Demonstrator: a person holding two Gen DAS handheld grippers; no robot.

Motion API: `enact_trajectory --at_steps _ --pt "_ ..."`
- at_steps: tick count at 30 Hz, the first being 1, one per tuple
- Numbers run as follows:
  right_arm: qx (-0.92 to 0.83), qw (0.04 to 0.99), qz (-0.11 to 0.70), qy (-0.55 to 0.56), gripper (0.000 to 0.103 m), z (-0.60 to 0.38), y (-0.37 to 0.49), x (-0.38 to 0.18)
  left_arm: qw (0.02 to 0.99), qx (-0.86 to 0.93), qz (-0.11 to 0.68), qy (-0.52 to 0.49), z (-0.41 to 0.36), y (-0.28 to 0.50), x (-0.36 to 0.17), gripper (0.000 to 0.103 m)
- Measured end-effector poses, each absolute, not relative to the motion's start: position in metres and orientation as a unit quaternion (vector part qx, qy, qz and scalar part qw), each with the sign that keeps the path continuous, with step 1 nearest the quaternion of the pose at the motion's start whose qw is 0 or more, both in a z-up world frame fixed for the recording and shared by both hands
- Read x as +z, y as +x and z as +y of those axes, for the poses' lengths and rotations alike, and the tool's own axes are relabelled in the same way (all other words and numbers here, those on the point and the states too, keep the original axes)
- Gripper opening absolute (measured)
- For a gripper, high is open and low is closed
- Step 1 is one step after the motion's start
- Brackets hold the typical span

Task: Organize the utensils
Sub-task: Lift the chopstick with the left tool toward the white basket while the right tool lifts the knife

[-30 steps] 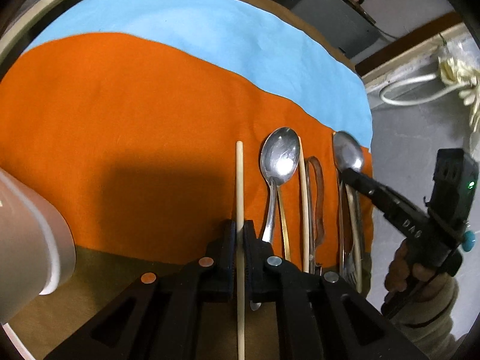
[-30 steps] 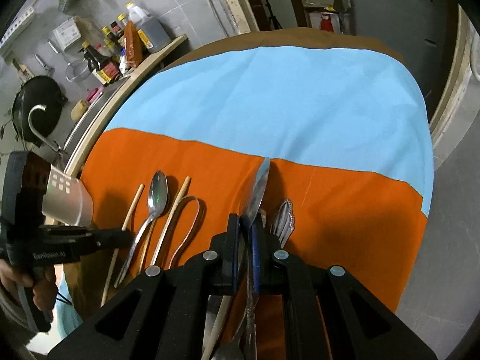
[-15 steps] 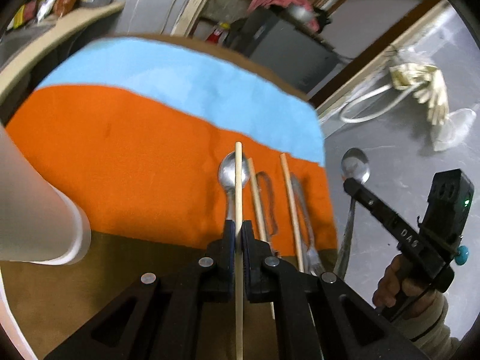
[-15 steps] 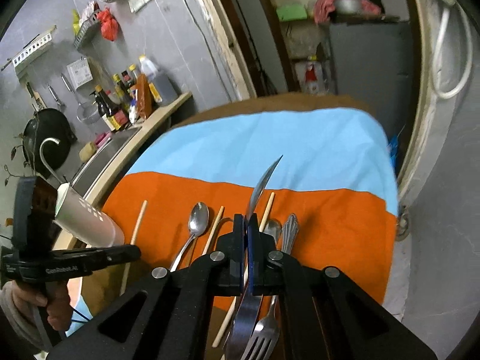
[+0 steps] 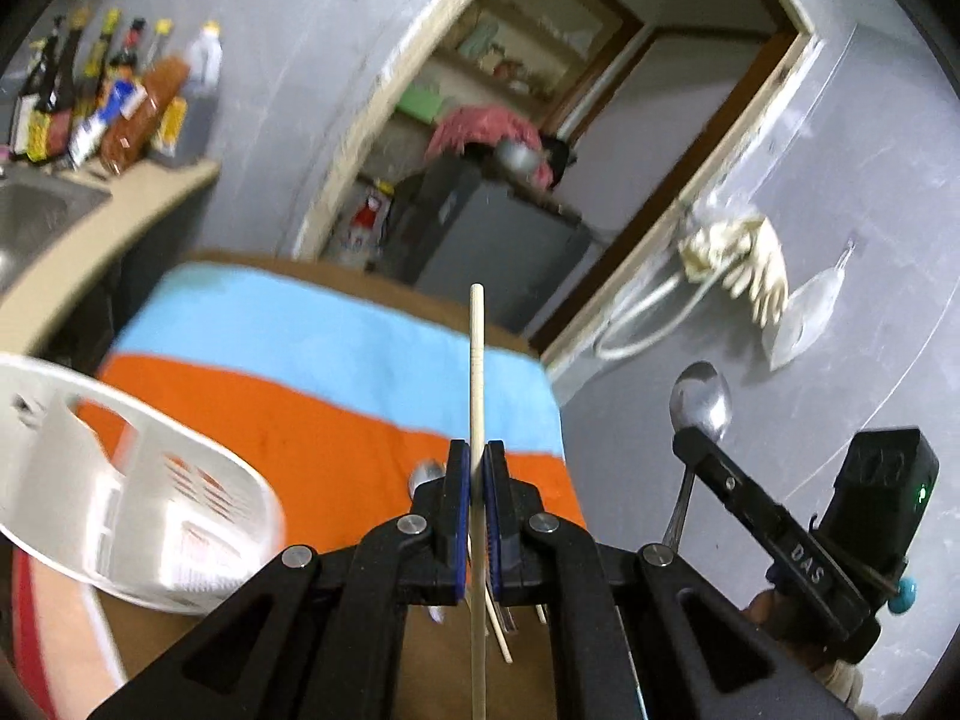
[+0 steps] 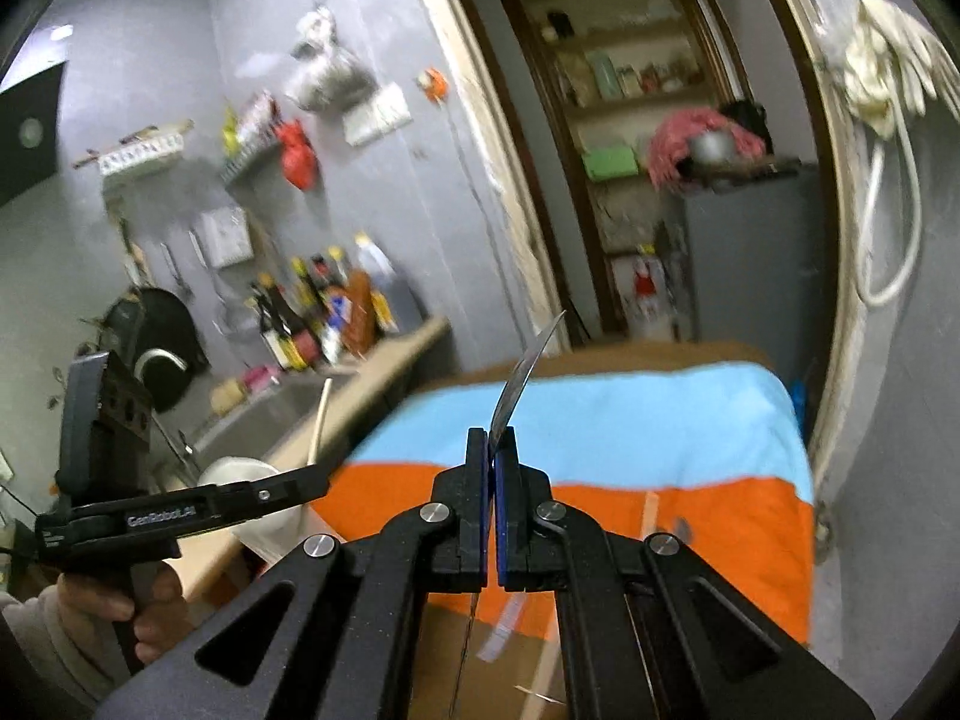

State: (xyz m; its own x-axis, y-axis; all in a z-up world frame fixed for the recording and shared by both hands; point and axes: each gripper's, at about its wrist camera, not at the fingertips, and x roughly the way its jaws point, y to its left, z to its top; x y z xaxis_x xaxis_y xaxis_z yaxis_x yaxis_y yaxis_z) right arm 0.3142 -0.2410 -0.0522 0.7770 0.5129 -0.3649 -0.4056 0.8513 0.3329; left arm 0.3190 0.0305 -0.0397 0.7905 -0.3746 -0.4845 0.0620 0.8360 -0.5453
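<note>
My left gripper (image 5: pixel 476 456) is shut on a pale wooden chopstick (image 5: pixel 477 360) that sticks up past its fingertips, lifted above the orange cloth (image 5: pixel 300 438). In the right wrist view the same left gripper (image 6: pixel 324 480) shows at the left with the chopstick (image 6: pixel 321 414). My right gripper (image 6: pixel 493 444) is shut on a metal spoon (image 6: pixel 528 372), seen edge-on; from the left wrist, the right gripper (image 5: pixel 690 441) holds the spoon (image 5: pixel 701 399) bowl up, off the table's right edge. A white slotted utensil holder (image 5: pixel 120 480) stands at the left. Another spoon (image 5: pixel 423 471) and a chopstick (image 5: pixel 498 630) lie on the cloth.
A blue cloth (image 5: pixel 300 324) covers the table's far half. A counter with a sink (image 5: pixel 36 210) and several bottles (image 5: pixel 120 114) runs along the left. A dark fridge (image 5: pixel 498 240) stands behind the table in a doorway. A hand (image 6: pixel 150 606) holds the left gripper.
Both grippers have risen off the orange cloth, the left with the chopstick, the right with the spoon. Both views tilted up toward the room; the white holder's open top came into view.
</note>
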Motion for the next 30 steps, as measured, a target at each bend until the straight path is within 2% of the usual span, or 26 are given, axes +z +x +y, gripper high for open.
enact_trajectory --at_steps 6,17,23,30 --pt "0.268 0.94 0.162 0.135 0.002 -0.179 0.306 -0.017 0.93 -0.077 0.237 -0.27 0.101 0.301 -0.013 0.005" --pt "0.302 0.935 0.098 0.159 0.002 -0.08 0.305 -0.003 0.947 0.029 0.161 -0.275 0.212 0.298 -0.01 0.005" --pt "0.299 0.939 0.099 0.138 0.002 -0.047 0.315 -0.022 0.946 0.029 0.145 -0.289 0.232 0.309 -0.032 0.005" --pt "0.296 0.944 0.124 0.083 0.002 -0.026 0.315 -0.055 0.955 0.019 0.144 -0.26 0.217 0.313 -0.056 0.005"
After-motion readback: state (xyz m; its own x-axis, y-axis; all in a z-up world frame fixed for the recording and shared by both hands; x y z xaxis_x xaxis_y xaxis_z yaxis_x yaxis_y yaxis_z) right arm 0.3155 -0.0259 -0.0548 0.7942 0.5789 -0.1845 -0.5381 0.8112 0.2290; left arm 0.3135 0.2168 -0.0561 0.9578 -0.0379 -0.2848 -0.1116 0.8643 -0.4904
